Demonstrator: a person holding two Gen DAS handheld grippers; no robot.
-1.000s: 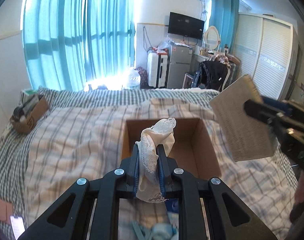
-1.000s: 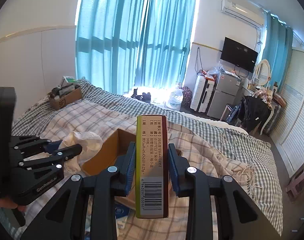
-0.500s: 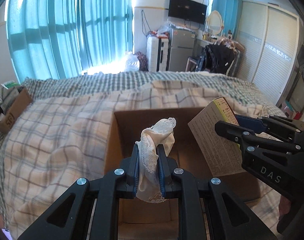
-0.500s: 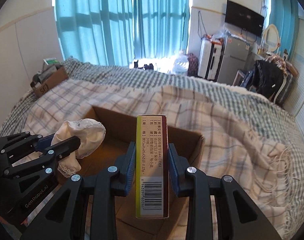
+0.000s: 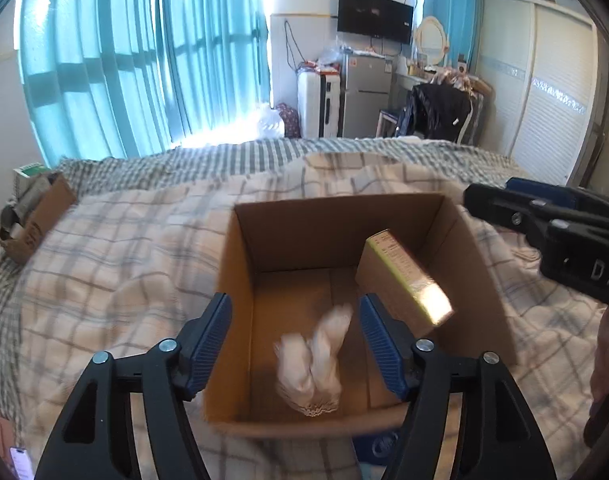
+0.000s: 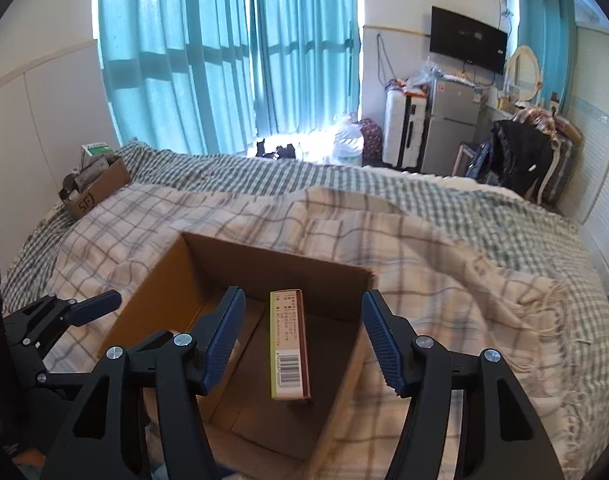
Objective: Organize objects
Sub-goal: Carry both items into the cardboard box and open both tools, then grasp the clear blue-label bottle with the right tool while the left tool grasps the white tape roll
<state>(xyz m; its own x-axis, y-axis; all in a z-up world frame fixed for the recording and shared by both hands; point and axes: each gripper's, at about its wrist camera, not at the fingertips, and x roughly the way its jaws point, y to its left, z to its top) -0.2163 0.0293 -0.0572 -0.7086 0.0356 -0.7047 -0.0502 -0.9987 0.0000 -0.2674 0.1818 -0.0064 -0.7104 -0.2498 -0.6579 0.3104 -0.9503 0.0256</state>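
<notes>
Jaws on both grippers are spread wide, gripping nothing. The left gripper (image 5: pixel 295 334) has the lacy cloth bundle (image 5: pixel 312 368) between and beyond its pads — blurry, down in the cardboard box (image 5: pixel 240 264). The right gripper (image 6: pixel 303 334) frames the narrow carton (image 6: pixel 289 344), barcode end near, also inside that box. The box sits on the plaid blanket (image 6: pixel 444 280) over the bed.

I am in a lived-in bedroom: a bed (image 6: pixel 444 248) under a checked blanket, teal curtains (image 6: pixel 224 52) across the window, a wall-mounted television (image 6: pixel 468 45), a small fridge (image 6: pixel 452 120) and a louvred wardrobe (image 5: pixel 544 92).
</notes>
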